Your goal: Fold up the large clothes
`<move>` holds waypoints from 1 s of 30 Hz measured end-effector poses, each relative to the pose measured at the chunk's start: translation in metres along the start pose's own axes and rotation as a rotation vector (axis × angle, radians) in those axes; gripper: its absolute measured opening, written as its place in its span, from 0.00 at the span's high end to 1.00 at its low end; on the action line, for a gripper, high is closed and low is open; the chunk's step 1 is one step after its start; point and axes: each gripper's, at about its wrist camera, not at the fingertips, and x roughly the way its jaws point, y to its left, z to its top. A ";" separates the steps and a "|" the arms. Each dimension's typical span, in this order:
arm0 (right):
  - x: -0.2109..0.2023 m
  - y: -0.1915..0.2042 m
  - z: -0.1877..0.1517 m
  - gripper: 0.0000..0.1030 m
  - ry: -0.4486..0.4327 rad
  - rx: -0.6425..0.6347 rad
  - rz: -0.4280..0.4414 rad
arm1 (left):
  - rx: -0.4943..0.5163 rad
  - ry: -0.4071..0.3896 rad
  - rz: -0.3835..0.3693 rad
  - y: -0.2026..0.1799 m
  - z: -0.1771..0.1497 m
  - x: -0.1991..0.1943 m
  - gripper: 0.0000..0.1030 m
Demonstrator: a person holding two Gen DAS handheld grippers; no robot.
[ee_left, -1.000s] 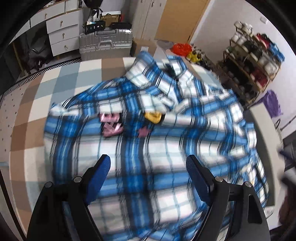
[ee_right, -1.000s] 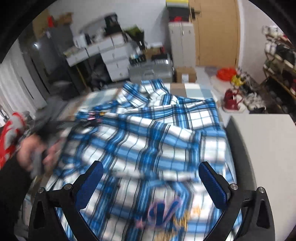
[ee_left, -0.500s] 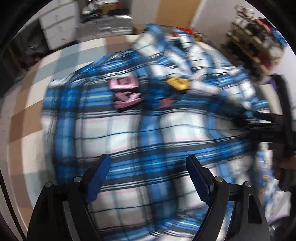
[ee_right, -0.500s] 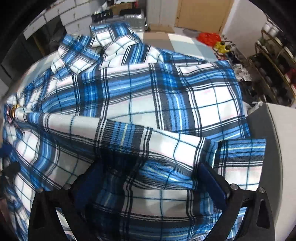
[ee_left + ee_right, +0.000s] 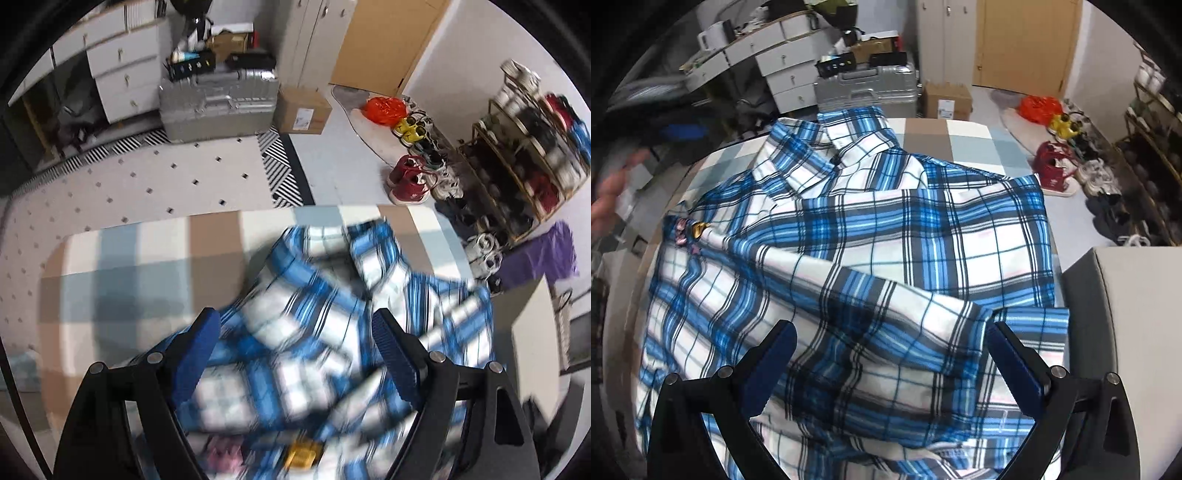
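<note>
Blue rubber pads frame both of my views, and on each tool the jaws stand wide apart with nothing pinched between them. My right gripper [image 5: 890,354] hangs low over the plaid shirt [image 5: 871,236], which lies spread across the checked tabletop [image 5: 964,142] with one sleeve [image 5: 923,306] folded diagonally over the body and its cuff just beside the right pad. My left gripper [image 5: 295,350] looks over the same shirt, badly smeared by motion blur, so I cannot read the fabric edges there; I only make out a yellow patch [image 5: 301,456] and a pink one [image 5: 225,452] low in that view.

My judgement is that the next fold is in hand. To do it well I would settle both tools first and let the blur clear. Then I would take the hem or side seam through both layers, close to the edge, with the two grips level so the crease runs straight. I would lift only enough to clear the cloth and keep the folded sleeve from sliding off.

Further out the collar [image 5: 831,147] points toward the far table edge. Beyond it stand a silver suitcase [image 5: 868,86], a cardboard box [image 5: 947,99] and white drawers [image 5: 783,70]; shoes [image 5: 1052,166] line the floor by a rack.
</note>
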 end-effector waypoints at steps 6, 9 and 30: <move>0.001 -0.015 -0.011 0.00 -0.028 -0.005 0.082 | -0.006 0.058 0.090 -0.002 0.015 0.055 0.22; -0.006 -0.017 -0.022 0.00 -0.035 -0.005 0.191 | -0.019 0.070 0.054 0.005 0.014 0.061 0.64; -0.038 0.008 0.095 0.00 -0.070 0.078 0.127 | 0.289 -0.187 -0.074 -0.032 -0.108 -0.054 0.99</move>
